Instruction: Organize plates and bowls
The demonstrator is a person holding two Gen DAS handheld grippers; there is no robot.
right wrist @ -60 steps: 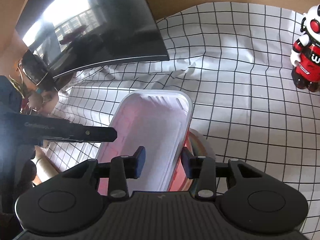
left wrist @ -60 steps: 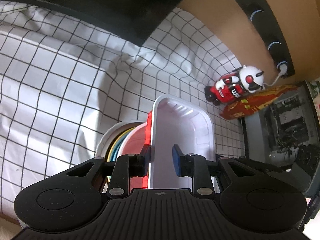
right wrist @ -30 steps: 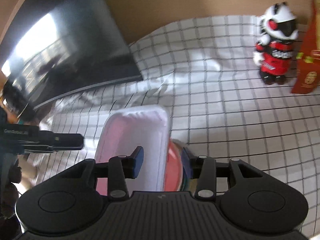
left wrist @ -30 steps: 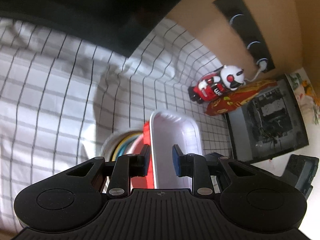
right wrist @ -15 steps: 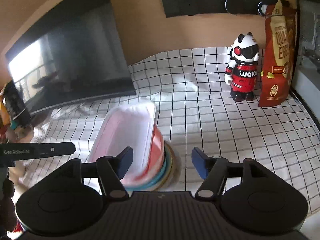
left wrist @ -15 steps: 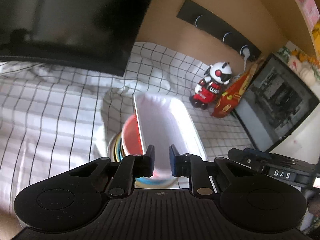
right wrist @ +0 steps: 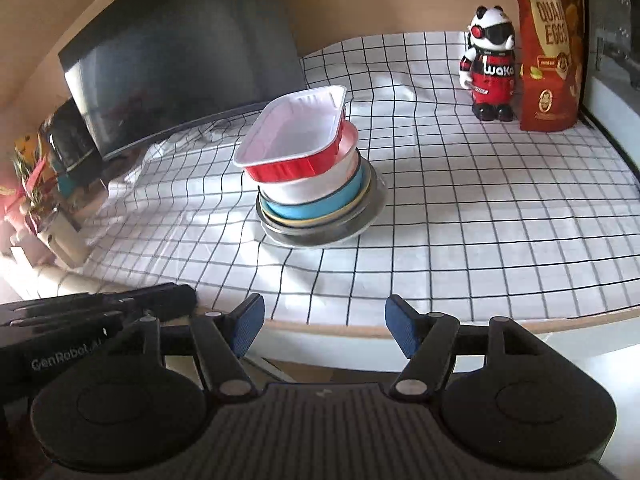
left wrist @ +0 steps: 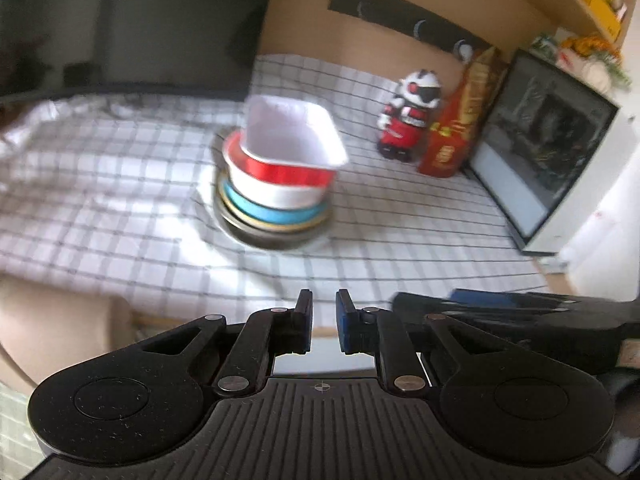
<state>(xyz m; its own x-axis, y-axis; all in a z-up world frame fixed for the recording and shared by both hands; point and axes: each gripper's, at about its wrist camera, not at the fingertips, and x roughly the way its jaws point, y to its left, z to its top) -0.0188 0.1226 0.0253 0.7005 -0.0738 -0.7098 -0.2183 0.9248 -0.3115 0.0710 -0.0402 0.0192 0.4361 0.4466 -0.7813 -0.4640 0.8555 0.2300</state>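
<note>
Checked cloth (right wrist: 460,208); right gripper (right wrist: 324,326) spread, left gripper (left wrist: 322,322) narrow.

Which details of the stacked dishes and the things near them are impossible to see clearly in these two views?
- Stack: the dishes under the blue bowl show only rims in the right wrist view, so their count is unclear.
- Red tray: its seating in the white bowl is hidden by its own wall.
- Left wrist view: motion blur smears the toy robot.
- Snack bag: top cut by the frame edge.
</note>
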